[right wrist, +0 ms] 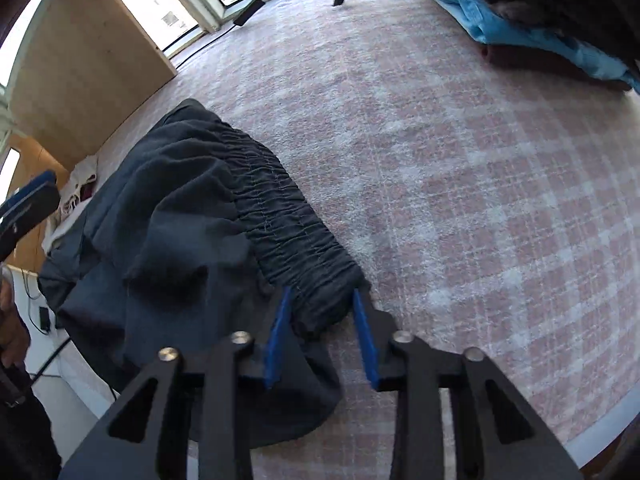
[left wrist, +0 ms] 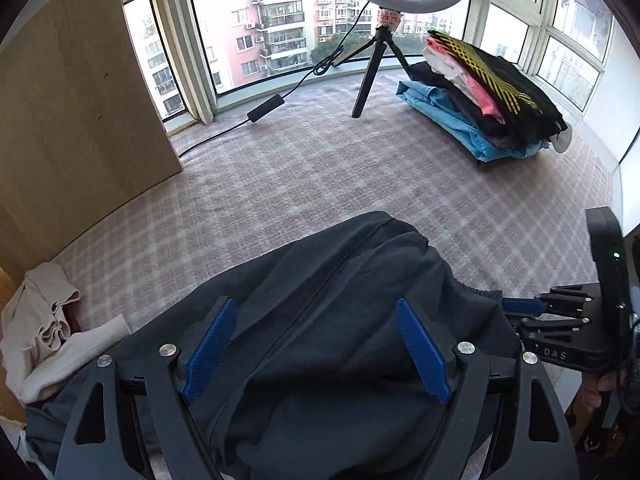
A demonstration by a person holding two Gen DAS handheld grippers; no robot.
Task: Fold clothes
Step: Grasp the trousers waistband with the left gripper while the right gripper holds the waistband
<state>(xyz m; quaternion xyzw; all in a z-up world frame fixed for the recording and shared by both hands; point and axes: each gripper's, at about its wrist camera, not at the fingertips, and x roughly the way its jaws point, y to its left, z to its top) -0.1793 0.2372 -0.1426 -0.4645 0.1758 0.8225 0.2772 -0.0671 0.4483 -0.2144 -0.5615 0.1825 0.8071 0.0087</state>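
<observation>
Item: dark elastic-waist trousers (right wrist: 192,216), crumpled on plaid blanket (right wrist: 460,160), near edge. My L gripper (left wrist: 316,344): jaws wide apart above fabric. My R gripper (right wrist: 322,328): jaws straddling waistband end (right wrist: 316,280), not closed. Folded stack (left wrist: 484,96) far right.

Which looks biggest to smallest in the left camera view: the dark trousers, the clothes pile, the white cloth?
1. Dark trousers, though nearness to the camera inflates them.
2. Clothes pile, far off.
3. White cloth.

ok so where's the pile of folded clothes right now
The pile of folded clothes sits at the far right of the checked blanket in the left wrist view, by the window, just right of the tripod.
</observation>
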